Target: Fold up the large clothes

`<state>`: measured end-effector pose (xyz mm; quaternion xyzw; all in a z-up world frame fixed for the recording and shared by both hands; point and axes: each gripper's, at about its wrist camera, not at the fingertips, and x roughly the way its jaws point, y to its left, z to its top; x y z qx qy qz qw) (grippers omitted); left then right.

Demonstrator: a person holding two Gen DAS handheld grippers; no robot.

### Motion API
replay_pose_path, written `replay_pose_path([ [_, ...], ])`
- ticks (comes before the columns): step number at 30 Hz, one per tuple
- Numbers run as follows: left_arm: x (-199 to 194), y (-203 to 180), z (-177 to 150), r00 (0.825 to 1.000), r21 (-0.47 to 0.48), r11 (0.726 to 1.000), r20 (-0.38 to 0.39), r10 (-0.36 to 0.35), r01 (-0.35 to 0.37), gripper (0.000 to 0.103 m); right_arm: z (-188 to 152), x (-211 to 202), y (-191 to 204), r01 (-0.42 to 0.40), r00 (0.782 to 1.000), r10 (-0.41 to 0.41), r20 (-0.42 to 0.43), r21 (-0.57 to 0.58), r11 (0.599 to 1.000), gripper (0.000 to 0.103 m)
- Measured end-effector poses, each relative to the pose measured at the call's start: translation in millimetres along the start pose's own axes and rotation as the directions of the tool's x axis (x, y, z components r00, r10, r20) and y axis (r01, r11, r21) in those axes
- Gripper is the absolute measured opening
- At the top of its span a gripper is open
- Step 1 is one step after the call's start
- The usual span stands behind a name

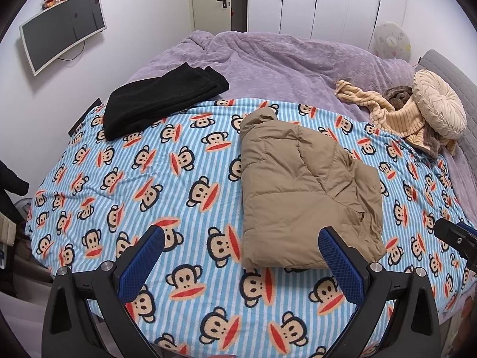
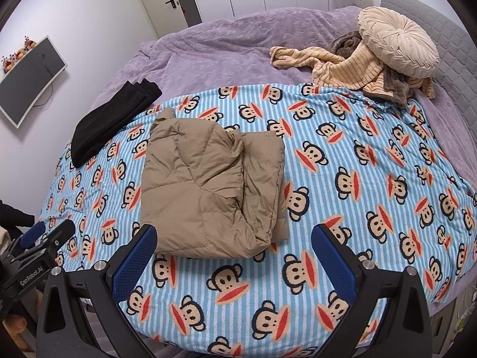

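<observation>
A tan puffer jacket (image 1: 301,191) (image 2: 208,188) lies folded into a compact rectangle on the blue striped monkey-print blanket (image 1: 149,179) (image 2: 357,179). My left gripper (image 1: 243,238) hovers open just before the jacket's near edge, nothing between its blue pads. My right gripper (image 2: 234,238) is also open, its left pad beside the jacket's near corner, holding nothing. The right gripper's body (image 1: 456,238) shows at the right edge of the left wrist view. The left gripper's body (image 2: 38,247) shows at the left edge of the right wrist view.
A folded black garment (image 1: 158,101) (image 2: 110,122) lies at the blanket's far left. A purple bedspread (image 1: 268,62) covers the far bed. A yellow striped cloth (image 1: 393,113) (image 2: 337,65) and round cream cushion (image 1: 438,104) (image 2: 399,44) sit by the grey headboard (image 2: 432,38). A wall monitor (image 1: 62,32) hangs at left.
</observation>
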<state>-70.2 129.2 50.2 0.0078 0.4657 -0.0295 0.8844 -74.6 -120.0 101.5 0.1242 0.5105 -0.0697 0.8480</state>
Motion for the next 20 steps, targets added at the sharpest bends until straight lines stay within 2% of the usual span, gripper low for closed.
replay_pose_path([
  [20,-4.4,-3.9,-5.4,1.0,-0.016,1.0,0.015,0.007,-0.006,0.103,-2.6,0.1,2.2,0.001,1.0,-0.001,-0.001,0.008,1.0,0.103],
])
